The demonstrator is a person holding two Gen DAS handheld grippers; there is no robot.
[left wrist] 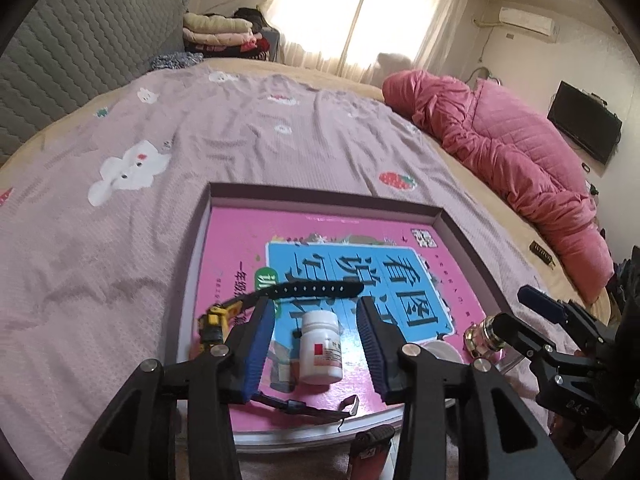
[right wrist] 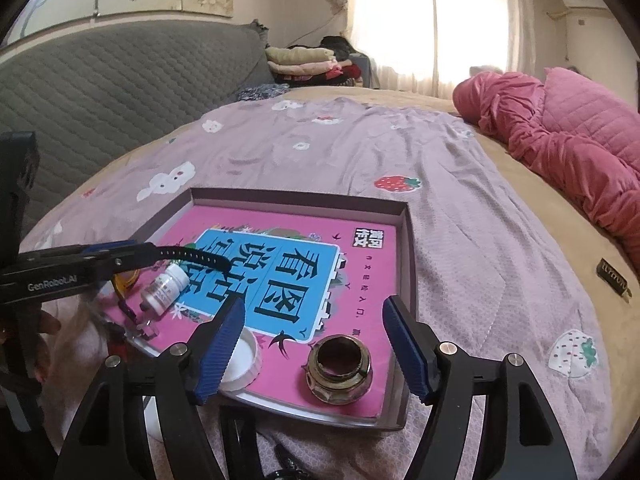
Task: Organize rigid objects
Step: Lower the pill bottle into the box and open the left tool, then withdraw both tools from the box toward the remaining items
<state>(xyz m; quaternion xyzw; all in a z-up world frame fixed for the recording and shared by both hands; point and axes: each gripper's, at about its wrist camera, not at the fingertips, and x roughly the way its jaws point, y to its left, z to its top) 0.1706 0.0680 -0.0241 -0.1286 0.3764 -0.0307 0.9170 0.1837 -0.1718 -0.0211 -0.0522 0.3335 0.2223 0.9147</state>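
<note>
A shallow box (left wrist: pixel 320 196) (right wrist: pixel 406 216) lies on the bed with a pink and blue book (left wrist: pixel 360 264) (right wrist: pixel 280 264) inside. On the book lie a white pill bottle (left wrist: pixel 321 348) (right wrist: pixel 166 286), a yellow watch with a black strap (left wrist: pixel 316 289) (right wrist: pixel 200 258), a brass fitting (right wrist: pixel 339 372) (left wrist: pixel 486 334) and a white lid (right wrist: pixel 240 356) (left wrist: pixel 440 350). My left gripper (left wrist: pixel 316 316) (right wrist: pixel 132 252) is open, its fingers on either side of the pill bottle. My right gripper (right wrist: pixel 314 320) (left wrist: pixel 540 304) is open just above the brass fitting.
A red lighter (left wrist: pixel 370 454) lies just in front of the box. A pink quilt (left wrist: pixel 500 148) (right wrist: pixel 560 140) is heaped at the right. A grey headboard (left wrist: pixel 80 52) and folded clothes (left wrist: pixel 224 32) stand at the far side. A small dark tag (right wrist: pixel 614 280) lies on the tan sheet.
</note>
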